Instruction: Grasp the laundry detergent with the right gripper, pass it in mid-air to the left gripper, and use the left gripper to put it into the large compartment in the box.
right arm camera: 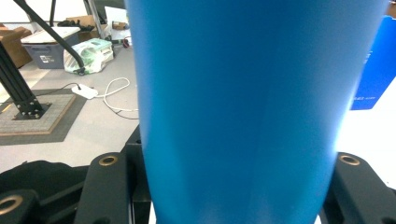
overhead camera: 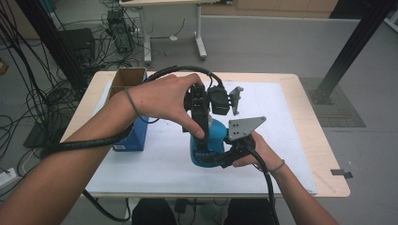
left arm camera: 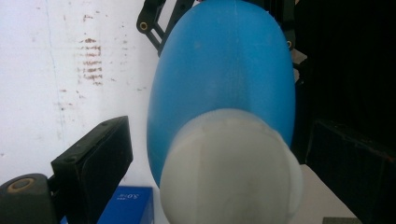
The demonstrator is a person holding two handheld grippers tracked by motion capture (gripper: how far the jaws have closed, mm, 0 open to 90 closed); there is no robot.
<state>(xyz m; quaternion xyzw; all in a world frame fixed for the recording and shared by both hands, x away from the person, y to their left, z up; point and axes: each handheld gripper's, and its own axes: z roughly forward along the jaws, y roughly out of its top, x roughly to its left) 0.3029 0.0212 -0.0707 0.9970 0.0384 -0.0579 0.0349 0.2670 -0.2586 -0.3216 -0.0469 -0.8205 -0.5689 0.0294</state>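
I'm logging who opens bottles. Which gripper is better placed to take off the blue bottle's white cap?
Likely the left gripper: its open jaws straddle the white cap from above. The right gripper is shut on the blue bottle, steadying its body.

Grey floor [overhead camera: 263,42] is strewn with cables [overhead camera: 28,93] at left; a white desk [overhead camera: 187,2] is seen behind, a black frame post [overhead camera: 356,42] at right.
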